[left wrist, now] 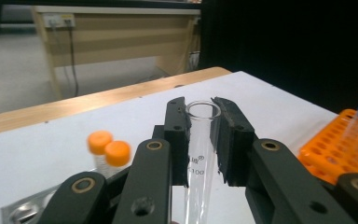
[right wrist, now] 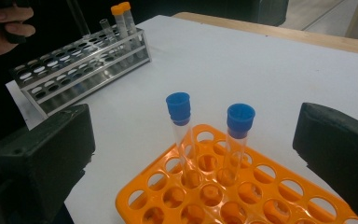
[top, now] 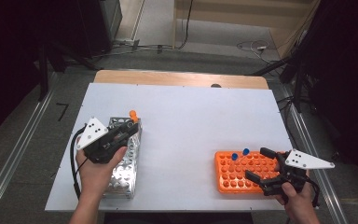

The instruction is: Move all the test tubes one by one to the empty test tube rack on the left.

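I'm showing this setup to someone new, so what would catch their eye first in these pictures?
Probably the bright orange rack at the table's near right, with two blue-capped tubes standing in it and the right gripper open over its edge. Next, the left gripper, shut on an uncapped clear tube, above the metal rack at the near left. Two orange-capped tubes stand at that rack's far end.

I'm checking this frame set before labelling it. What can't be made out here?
- Lower end of the clear uncapped glass tube in the left gripper: cut off by the left gripper view's bottom edge.
- Printing on that tube: partly covered by a jaw.
- Contents of the two blue-capped tubes in the orange plastic rack: too faint to tell.
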